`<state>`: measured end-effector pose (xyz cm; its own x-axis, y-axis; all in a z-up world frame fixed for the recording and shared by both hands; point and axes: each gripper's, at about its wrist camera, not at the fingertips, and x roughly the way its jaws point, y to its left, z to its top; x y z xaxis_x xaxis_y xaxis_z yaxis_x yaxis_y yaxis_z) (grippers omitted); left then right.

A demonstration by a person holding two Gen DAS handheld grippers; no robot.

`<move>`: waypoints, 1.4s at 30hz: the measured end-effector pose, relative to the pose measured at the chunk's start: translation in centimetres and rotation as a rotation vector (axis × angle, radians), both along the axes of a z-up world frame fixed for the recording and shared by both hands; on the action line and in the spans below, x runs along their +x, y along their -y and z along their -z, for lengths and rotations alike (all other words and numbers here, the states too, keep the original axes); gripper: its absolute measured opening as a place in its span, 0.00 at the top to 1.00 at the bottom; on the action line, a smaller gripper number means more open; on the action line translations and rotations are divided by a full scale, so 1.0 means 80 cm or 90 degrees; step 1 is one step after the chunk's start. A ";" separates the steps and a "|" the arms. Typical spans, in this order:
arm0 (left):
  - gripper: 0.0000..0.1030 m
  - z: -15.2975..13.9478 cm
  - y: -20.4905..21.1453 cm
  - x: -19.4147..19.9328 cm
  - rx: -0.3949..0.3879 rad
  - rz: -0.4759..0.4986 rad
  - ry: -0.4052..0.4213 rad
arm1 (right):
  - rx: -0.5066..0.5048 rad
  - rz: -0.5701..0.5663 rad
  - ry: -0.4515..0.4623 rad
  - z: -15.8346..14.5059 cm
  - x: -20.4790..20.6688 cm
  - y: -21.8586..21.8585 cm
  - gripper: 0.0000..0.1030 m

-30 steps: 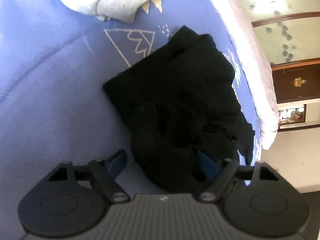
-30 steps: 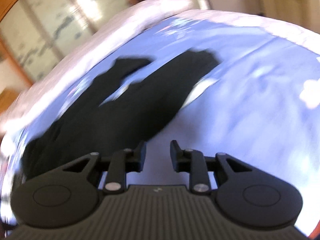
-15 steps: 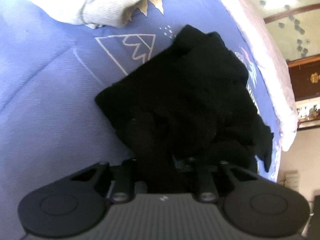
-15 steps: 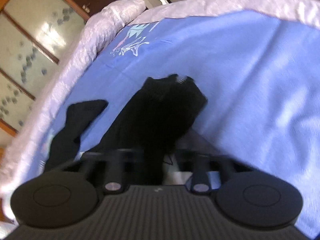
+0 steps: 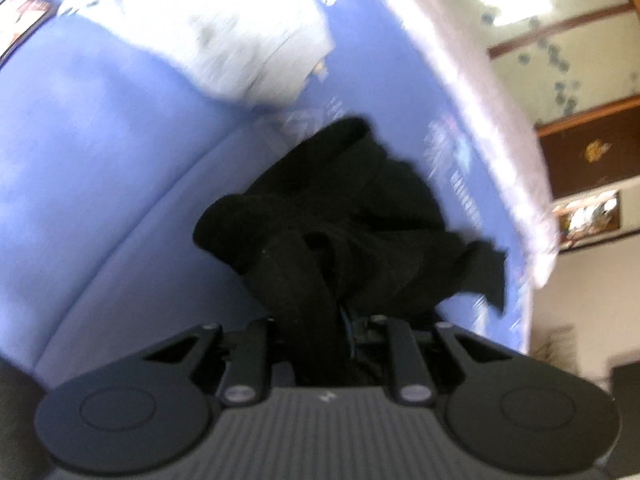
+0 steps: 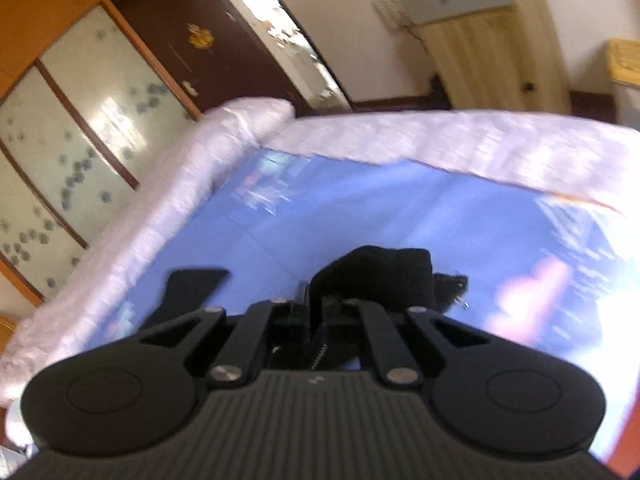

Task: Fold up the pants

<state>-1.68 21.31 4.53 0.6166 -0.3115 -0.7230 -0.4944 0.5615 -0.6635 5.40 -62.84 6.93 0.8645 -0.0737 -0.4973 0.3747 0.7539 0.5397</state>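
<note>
The black pants [image 5: 344, 216] lie bunched on a blue bedsheet [image 5: 100, 168]. My left gripper [image 5: 320, 320] is shut on a thick fold of the pants, which hangs between its fingers and is lifted off the sheet. My right gripper [image 6: 316, 308] is shut on another end of the pants [image 6: 384, 276], raised above the sheet [image 6: 360, 208]. A second black piece of the pants [image 6: 192, 284] shows at the left of the right wrist view. The fingertips of both grippers are hidden by cloth.
A light grey garment [image 5: 208, 36] lies on the sheet beyond the pants. A white quilted bed border [image 6: 168, 200] runs along the sheet's edges. Wardrobe doors [image 6: 80, 128] and a cabinet [image 6: 480, 32] stand beyond the bed.
Both grippers went from open to shut on the pants. Both have since lifted and tilted, pulling the cloth up off the sheet; the views are blurred by motion.
</note>
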 end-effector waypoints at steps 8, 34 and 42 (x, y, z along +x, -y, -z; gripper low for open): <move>0.63 0.039 0.003 -0.045 0.025 0.036 -0.074 | -0.020 0.121 -0.166 0.081 -0.041 0.015 0.57; 0.95 0.047 0.013 0.275 0.196 0.146 -0.002 | 0.004 -0.188 -0.107 0.037 0.340 -0.143 0.50; 0.94 0.020 -0.002 0.212 0.158 0.111 0.099 | -0.100 -0.231 -0.088 0.005 0.455 -0.281 0.19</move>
<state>15.28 21.49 2.94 0.6783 -0.2472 -0.6919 -0.2811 0.7827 -0.5553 41.81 -40.40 6.51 0.7742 0.1392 -0.6174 0.1309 0.9192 0.3713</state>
